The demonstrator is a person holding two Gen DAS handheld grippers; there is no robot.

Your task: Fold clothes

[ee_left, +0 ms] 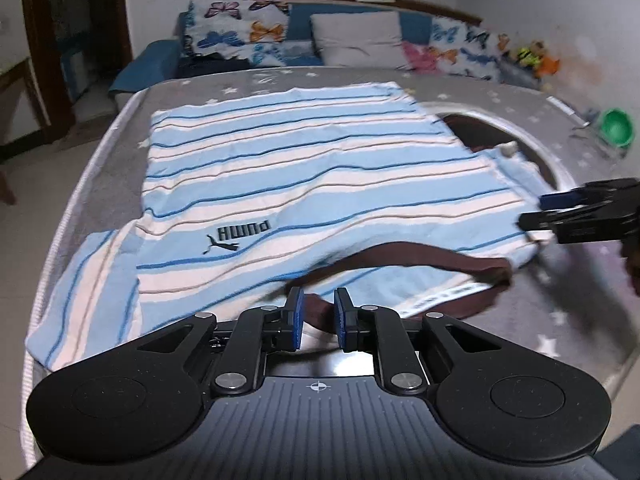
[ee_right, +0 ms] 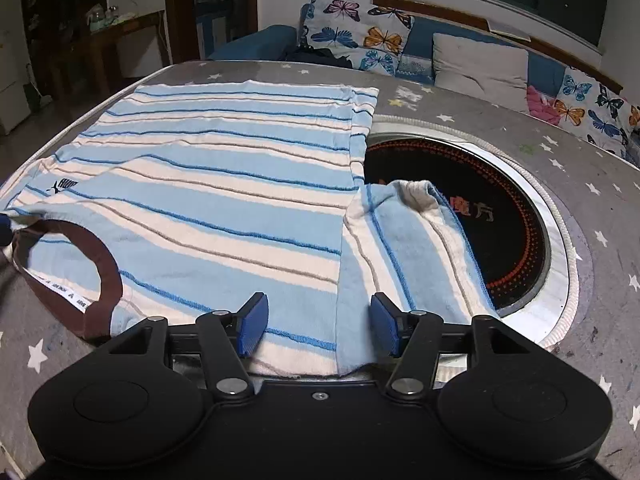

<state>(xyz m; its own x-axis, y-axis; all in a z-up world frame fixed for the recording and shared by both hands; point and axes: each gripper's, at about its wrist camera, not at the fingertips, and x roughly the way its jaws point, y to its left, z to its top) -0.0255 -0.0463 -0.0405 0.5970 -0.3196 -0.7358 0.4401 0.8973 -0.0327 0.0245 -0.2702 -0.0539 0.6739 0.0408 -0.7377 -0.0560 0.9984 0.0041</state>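
Shirt (ee_right: 224, 184) lies flat, collar (ee_right: 80, 264) toward the camera.

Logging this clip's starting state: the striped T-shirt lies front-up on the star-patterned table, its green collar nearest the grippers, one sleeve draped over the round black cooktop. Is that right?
Not quite: the collar is dark brown, not green, as the right wrist view shows. The rest holds: the striped T-shirt lies front-up on the star-patterned table, collar nearest the grippers, one sleeve draped over the round black cooktop.

A grey star-printed worktop (ee_right: 500, 92) carries a blue-and-white striped shirt (ee_right: 224, 184) spread flat across its 9 o'clock half; one sleeve (ee_right: 404, 240) drapes over the round black cooktop (ee_right: 508, 216) set in at 3 o'clock
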